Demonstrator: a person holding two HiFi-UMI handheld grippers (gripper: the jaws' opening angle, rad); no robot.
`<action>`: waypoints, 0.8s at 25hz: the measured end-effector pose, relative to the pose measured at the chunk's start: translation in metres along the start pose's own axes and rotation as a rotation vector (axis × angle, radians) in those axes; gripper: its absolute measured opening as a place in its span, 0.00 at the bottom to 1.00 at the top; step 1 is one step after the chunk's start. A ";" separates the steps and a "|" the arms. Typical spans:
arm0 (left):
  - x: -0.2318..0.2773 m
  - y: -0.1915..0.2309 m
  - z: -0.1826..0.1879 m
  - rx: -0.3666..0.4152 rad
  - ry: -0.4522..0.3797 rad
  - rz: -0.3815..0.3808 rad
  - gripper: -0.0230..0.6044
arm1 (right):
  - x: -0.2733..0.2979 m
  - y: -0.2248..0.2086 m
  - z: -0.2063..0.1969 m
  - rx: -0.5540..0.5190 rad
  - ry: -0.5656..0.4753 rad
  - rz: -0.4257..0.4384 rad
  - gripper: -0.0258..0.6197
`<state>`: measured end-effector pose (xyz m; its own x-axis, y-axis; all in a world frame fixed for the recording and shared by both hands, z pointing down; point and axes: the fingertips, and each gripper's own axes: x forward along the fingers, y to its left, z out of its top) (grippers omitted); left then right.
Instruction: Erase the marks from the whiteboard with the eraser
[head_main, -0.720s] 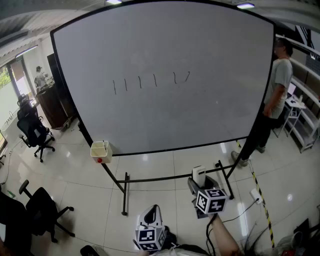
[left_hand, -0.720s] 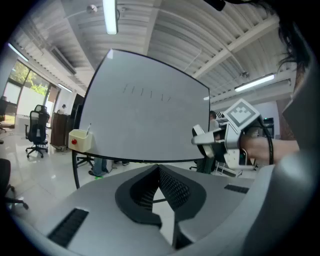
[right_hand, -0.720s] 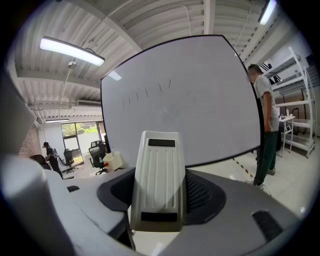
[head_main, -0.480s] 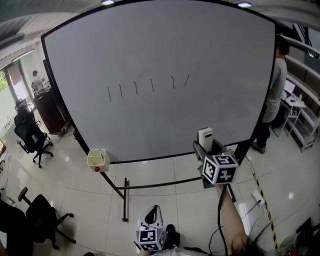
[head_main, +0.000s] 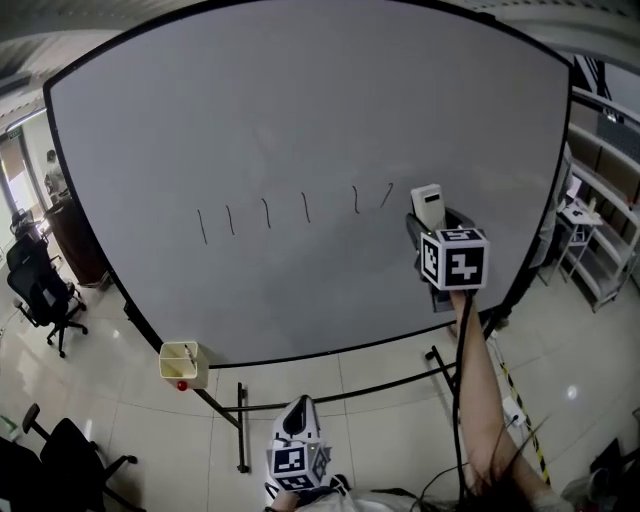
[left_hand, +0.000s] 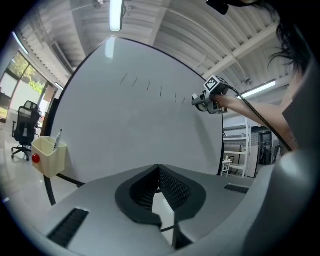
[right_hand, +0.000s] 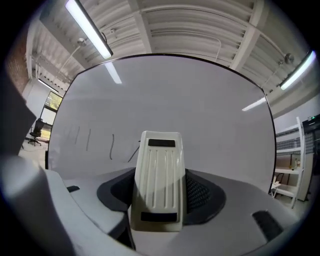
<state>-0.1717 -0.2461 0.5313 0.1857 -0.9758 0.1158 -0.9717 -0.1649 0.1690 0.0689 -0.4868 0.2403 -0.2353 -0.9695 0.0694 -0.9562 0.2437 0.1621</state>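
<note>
The right gripper (head_main: 431, 224) is gripping the white eraser (head_main: 428, 204) in its fingers, having risen from below the whiteboard (head_main: 300, 110) to just right of its stroke marks (head_main: 268, 213). The left gripper (head_main: 298, 425) is hanging below the whiteboard, fingers closed and empty.

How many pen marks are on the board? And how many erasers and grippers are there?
Marks on the whiteboard: 6
Eraser: 1
Grippers: 2, the left gripper and the right gripper
Total: 9
</note>
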 end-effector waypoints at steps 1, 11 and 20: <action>0.006 0.000 0.000 0.003 0.000 -0.009 0.02 | 0.004 -0.008 0.001 -0.008 0.012 -0.029 0.47; 0.034 0.000 -0.002 -0.008 0.020 -0.001 0.02 | 0.032 0.008 0.007 -0.142 0.146 -0.128 0.47; 0.054 -0.008 0.008 -0.020 0.013 0.019 0.02 | 0.033 0.086 0.010 -0.391 0.190 -0.054 0.48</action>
<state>-0.1552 -0.2987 0.5287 0.1691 -0.9767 0.1319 -0.9720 -0.1432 0.1861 -0.0225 -0.4983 0.2462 -0.1154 -0.9676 0.2245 -0.8197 0.2205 0.5287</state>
